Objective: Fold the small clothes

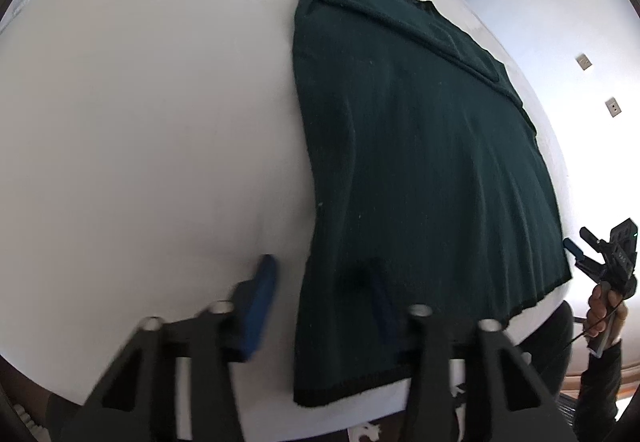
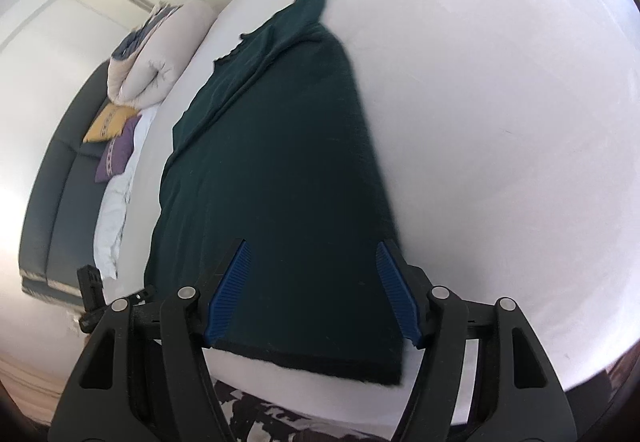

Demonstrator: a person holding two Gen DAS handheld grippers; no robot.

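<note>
Dark green knit garment (image 1: 420,162) flat on white counter (image 1: 140,122); left tool (image 1: 324,302) and right tool (image 2: 314,290) both spread over its hem.

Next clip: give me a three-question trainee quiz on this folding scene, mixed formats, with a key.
1. True or false: the left gripper is shut on the garment.
2. The garment lies on: A) a white table B) a sofa C) the floor.
3. Fill in: the right gripper hangs open over the garment's near ____.

Key: 1 false, it is open; 2 A; 3 hem.
</note>
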